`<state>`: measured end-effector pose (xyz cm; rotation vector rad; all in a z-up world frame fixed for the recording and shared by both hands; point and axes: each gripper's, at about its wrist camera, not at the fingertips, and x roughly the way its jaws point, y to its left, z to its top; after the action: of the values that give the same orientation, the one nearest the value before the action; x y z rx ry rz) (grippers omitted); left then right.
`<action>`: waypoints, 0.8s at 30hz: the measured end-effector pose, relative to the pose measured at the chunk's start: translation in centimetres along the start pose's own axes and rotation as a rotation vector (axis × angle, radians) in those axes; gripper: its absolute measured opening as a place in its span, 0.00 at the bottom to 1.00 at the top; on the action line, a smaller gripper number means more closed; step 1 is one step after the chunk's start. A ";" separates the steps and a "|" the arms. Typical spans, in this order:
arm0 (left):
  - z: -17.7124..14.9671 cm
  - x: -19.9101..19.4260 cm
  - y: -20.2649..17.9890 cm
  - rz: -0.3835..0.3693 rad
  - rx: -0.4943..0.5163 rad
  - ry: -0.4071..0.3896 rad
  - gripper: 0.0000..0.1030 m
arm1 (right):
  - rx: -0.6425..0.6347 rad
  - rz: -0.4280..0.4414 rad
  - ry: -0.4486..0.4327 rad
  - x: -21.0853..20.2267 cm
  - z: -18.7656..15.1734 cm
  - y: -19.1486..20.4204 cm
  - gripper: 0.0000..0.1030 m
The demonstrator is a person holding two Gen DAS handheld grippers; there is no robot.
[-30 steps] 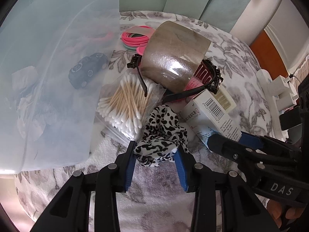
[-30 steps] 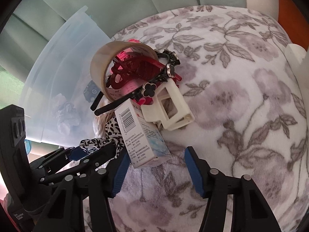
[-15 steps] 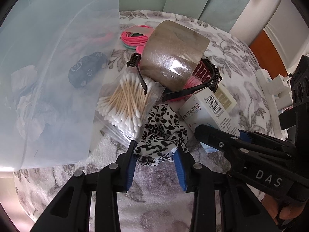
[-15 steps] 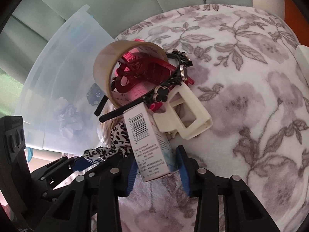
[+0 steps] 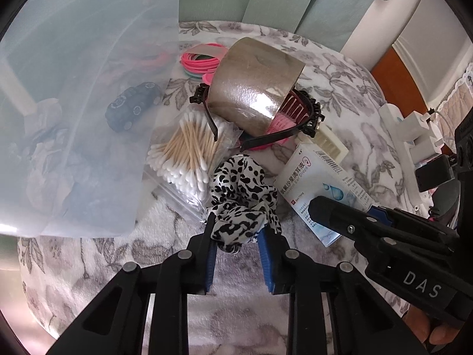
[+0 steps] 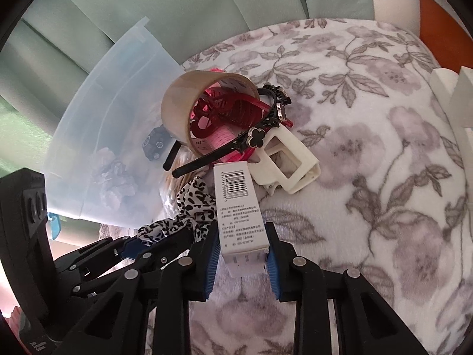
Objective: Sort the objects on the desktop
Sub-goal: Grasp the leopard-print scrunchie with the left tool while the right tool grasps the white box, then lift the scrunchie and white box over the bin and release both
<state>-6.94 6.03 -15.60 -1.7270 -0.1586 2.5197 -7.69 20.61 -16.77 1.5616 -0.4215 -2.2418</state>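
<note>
Left gripper (image 5: pixel 236 233): clamped on leopard-print scrunchie (image 5: pixel 241 195), just right of cotton swabs (image 5: pixel 189 153). Right gripper (image 6: pixel 241 247): closed on ear-drops box (image 6: pixel 241 207), near of tape roll (image 6: pixel 189 109). Box apparently resting on floral cloth (image 6: pixel 384 177).

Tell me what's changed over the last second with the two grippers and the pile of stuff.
The right gripper moved in and closed on the white medicine box, which turned to lie straight between its blue pads. The left gripper kept its grip on the leopard scrunchie. The tape roll, cotton swabs and plastic bin stayed put.
</note>
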 end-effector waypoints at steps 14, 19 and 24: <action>-0.2 -2.2 -0.9 -0.047 0.040 -0.048 0.22 | 0.013 -0.050 -0.055 -2.8 -1.3 0.7 0.27; -0.3 -3.5 -0.8 -0.068 0.051 -0.076 0.22 | 0.004 -0.062 -0.072 -3.7 -1.4 1.5 0.27; -0.3 -5.0 -0.8 -0.085 0.063 -0.116 0.22 | -0.013 -0.075 -0.102 -5.0 -1.3 2.5 0.27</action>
<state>-4.82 6.21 -10.96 -1.5194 -0.1545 2.5346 -4.51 20.68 -11.94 1.4844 -0.3813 -2.3841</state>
